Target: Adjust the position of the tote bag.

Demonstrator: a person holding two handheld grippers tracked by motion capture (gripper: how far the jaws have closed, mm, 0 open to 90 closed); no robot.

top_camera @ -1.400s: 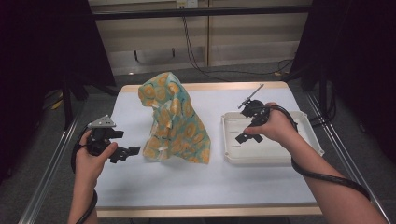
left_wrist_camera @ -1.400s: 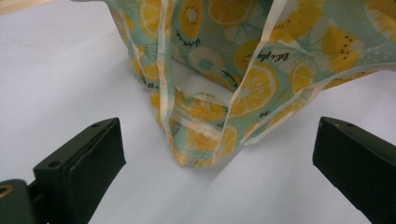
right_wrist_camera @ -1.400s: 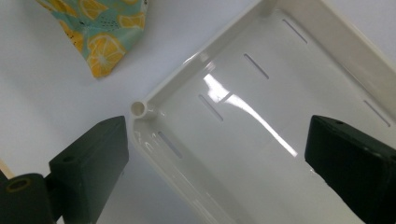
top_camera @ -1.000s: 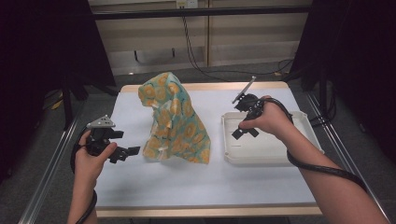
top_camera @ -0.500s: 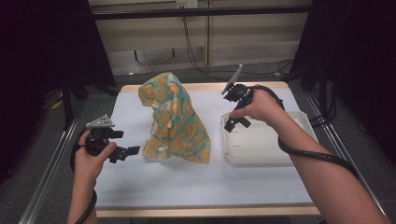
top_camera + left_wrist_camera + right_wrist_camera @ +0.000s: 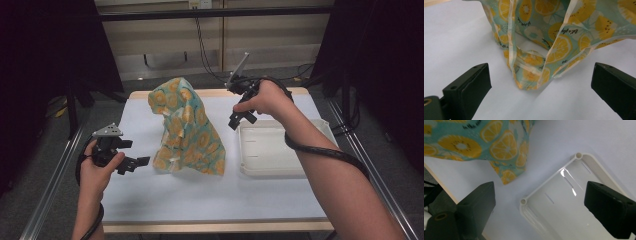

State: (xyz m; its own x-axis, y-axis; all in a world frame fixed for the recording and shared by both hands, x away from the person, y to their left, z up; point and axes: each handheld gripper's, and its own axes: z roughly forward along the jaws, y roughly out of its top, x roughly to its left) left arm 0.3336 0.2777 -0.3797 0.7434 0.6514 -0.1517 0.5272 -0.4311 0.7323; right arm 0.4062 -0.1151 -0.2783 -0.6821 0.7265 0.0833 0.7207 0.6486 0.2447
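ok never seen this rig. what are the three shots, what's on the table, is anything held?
There is no robot here: a person holds handheld tongs in each hand. The high view looks down on the table. The other two pictures come from cameras riding on the tongs, looking out between their black jaws. The left tongs sit open, facing the foot of a fruit-print cloth bag that stands crumpled mid-table. The right tongs, also open, hover above the far left corner of an empty white tray. Nothing is gripped.
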